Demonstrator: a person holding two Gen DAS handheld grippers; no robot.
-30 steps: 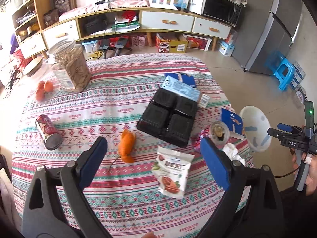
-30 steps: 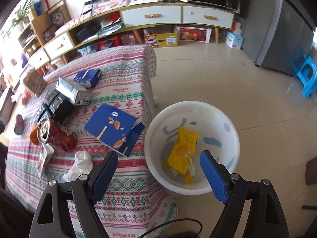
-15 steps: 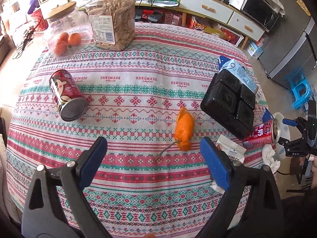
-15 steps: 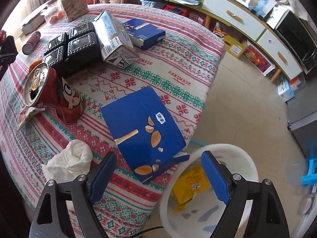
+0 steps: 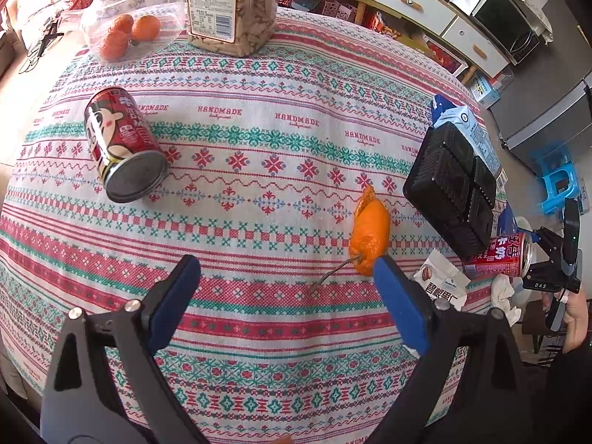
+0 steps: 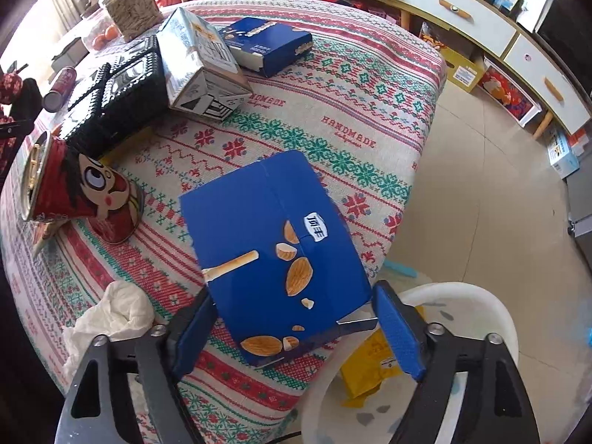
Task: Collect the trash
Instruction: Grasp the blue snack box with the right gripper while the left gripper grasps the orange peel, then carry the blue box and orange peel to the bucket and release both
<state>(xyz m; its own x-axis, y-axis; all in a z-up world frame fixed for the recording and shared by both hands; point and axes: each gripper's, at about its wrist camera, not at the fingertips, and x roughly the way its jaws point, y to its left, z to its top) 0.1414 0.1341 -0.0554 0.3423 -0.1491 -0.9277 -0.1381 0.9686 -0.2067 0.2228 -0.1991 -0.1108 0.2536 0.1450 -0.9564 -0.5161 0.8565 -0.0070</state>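
Note:
My right gripper [image 6: 292, 307] points down at the near end of a flat blue snack box [image 6: 273, 236] at the table's edge. Its jaws are closing with the box between them; the blue pads sit right at the box's two side edges, and no firm press shows. My left gripper [image 5: 285, 270] hangs open over bare tablecloth, nothing between its fingers. An orange peel [image 5: 370, 236] with a stalk lies just beyond its right fingertip. A red can [image 5: 122, 144] lies on its side at the left. A white bin [image 6: 481, 303] below the table holds a yellow packet [image 6: 370, 366].
A second red can [image 6: 74, 185], crumpled tissue [image 6: 111, 314], black tray [image 6: 118, 96], milk carton [image 6: 199, 63] and another blue box [image 6: 266, 42] lie on the table. A snack wrapper [image 5: 440, 285] is near the peel. Two jars [image 5: 229, 3] stand at the far side.
Both grippers have dropped closer to the table. The right one swung from above the bin to the blue box, and its jaws narrowed. The left one shifted from the snack bag toward the peel.

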